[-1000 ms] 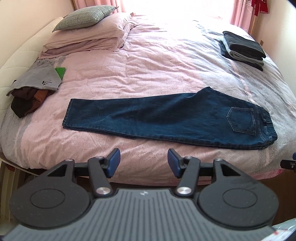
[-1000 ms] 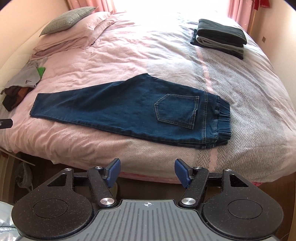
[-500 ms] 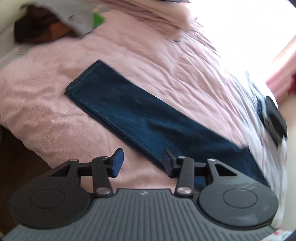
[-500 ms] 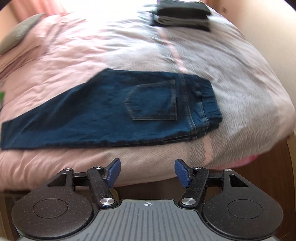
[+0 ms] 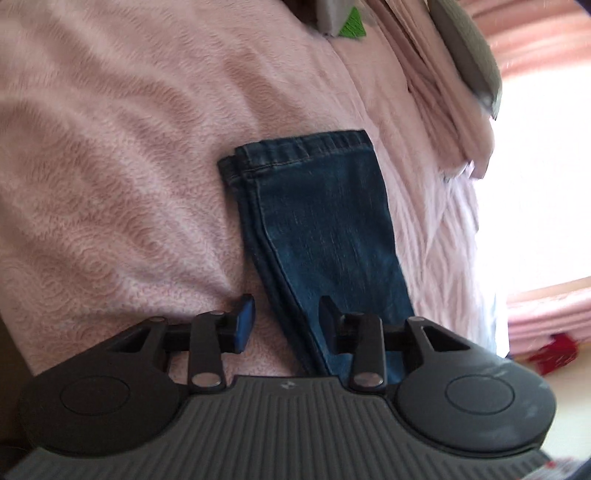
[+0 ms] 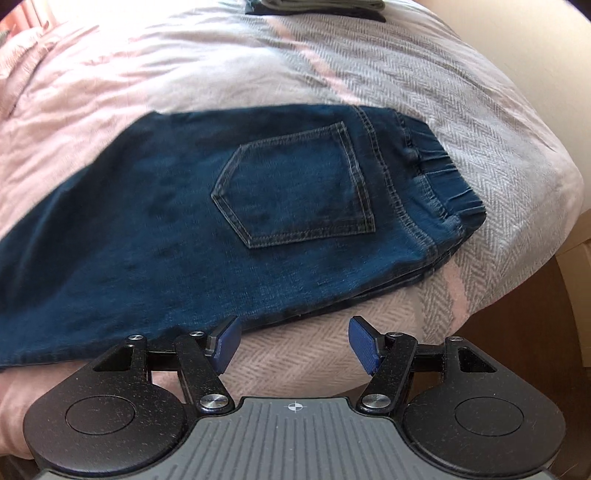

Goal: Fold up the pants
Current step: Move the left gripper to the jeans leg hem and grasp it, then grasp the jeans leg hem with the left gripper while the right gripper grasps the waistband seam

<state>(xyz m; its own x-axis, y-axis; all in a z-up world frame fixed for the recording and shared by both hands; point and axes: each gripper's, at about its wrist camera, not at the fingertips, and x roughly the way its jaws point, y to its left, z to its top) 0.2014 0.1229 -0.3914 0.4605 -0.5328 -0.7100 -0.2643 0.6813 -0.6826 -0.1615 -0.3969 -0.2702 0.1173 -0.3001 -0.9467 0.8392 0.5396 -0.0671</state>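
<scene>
Dark blue jeans lie flat on the bed, folded lengthwise with one leg over the other. In the right wrist view the back pocket and the elastic waistband face me, just beyond my open right gripper, which hovers over the blanket at the pants' near edge. In the left wrist view the leg end of the jeans with its hem runs away from my open left gripper, whose jaws straddle the leg's near side seam. Neither gripper holds cloth.
The bed carries a pink fleece blanket and a grey herringbone section. Pillows and a grey garment with a green patch lie past the hem. A stack of folded dark clothes sits at the far edge. The bed's right edge drops off.
Both grippers have come down and forward close to the jeans. The left has swung toward the leg end so its jaws now straddle the leg's edge; the right has closed in on the waist end.
</scene>
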